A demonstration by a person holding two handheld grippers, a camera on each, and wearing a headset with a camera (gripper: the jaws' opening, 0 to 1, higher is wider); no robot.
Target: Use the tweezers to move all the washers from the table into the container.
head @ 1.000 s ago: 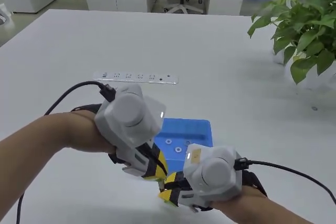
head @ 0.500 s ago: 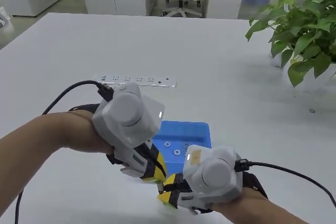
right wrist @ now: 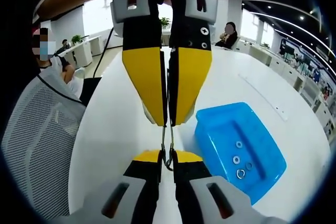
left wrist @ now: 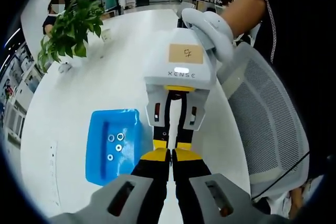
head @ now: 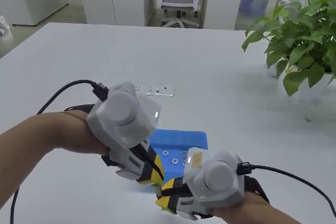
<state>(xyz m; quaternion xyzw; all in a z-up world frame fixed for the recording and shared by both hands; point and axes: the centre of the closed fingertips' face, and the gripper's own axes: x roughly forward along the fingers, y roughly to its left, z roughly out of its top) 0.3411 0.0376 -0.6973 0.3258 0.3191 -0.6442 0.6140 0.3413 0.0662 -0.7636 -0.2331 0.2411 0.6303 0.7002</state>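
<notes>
Left gripper (right wrist: 168, 121): clenched on tweezers (right wrist: 167, 137), beside container (right wrist: 220, 129).
Right gripper (right wrist: 167, 157): clenched on same tweezers.
Washers (right wrist: 237, 159): inside container.
Care: one grip to be eased only once the other is judged firm.

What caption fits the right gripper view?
Left tongs and right tongs meet on the tweezers beside a blue container of washers.

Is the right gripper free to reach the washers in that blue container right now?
Probably not yet. The right gripper is shut on the tweezers, and the left gripper clamps them too from the opposite side, tying the two together. The blue container itself lies open beside them.
</notes>
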